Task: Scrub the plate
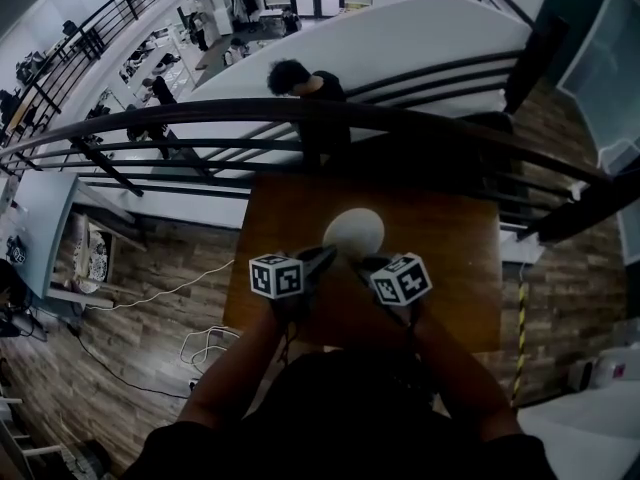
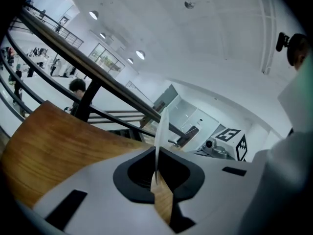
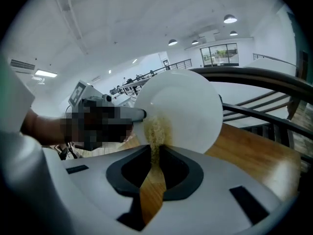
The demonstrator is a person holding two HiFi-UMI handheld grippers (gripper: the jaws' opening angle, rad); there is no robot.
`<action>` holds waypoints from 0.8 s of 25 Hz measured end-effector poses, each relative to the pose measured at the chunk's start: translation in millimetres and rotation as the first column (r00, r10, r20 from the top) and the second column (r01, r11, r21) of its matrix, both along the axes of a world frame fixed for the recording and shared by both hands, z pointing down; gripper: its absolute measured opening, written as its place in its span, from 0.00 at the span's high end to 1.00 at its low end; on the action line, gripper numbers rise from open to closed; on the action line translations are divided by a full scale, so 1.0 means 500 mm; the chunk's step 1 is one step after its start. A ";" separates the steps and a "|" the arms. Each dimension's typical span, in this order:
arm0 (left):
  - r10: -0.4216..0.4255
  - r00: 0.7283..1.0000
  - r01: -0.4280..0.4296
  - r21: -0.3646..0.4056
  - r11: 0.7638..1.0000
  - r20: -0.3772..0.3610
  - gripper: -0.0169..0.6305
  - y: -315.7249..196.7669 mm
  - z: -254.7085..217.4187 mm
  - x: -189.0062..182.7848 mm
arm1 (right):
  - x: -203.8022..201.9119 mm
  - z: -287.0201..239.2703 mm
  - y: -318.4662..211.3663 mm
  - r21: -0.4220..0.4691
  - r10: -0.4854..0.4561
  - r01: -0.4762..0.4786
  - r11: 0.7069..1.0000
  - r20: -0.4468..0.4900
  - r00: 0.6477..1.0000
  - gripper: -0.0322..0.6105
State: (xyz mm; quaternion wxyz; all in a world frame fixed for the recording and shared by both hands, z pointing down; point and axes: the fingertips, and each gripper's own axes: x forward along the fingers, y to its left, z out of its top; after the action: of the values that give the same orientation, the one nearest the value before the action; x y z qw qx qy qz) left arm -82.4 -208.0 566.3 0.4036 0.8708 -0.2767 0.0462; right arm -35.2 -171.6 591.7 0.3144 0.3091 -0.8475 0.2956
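Note:
A white plate [image 1: 353, 231] is held on edge above the brown wooden table [image 1: 450, 268]. My left gripper [image 1: 325, 259] is shut on its rim, so the left gripper view shows the plate [image 2: 162, 129] as a thin white blade rising from my jaws [image 2: 156, 173]. In the right gripper view the plate's round face [image 3: 188, 106] fills the middle. My right gripper [image 3: 156, 153] is shut on a yellowish scrub pad [image 3: 157, 131], whose tip lies against the plate's lower left face. From above, the right gripper [image 1: 372, 265] sits just right of the plate.
A dark metal railing [image 1: 300, 113] runs right behind the table's far edge, over an open drop to a lower floor where a person [image 1: 300, 80] stands. Cables [image 1: 200, 343] lie on the wood floor to the table's left. Bare tabletop [image 2: 54, 141] lies left of the plate.

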 end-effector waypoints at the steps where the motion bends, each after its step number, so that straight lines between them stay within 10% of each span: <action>1: 0.006 1.000 -0.006 0.006 1.000 0.008 0.95 0.001 -0.002 0.001 | 0.013 0.005 -0.001 -0.004 0.012 -0.012 1.000 -0.007 1.000 0.86; 9: 0.058 0.998 -0.058 -0.028 0.998 -0.014 0.94 0.041 0.014 0.022 | 0.077 -0.071 -0.091 0.085 0.163 -0.165 0.983 0.031 0.986 0.86; 20: 0.054 0.998 -0.054 0.018 0.998 0.028 0.95 0.027 -0.021 0.019 | -0.055 -0.093 -0.023 0.072 -0.044 0.042 0.997 0.027 0.999 0.86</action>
State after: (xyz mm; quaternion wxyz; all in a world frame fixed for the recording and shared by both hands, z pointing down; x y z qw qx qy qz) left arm -73.1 -194.6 555.8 0.3903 0.8810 -0.2590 0.0663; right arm -62.5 -182.9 545.0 0.2972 0.2977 -0.8683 0.2627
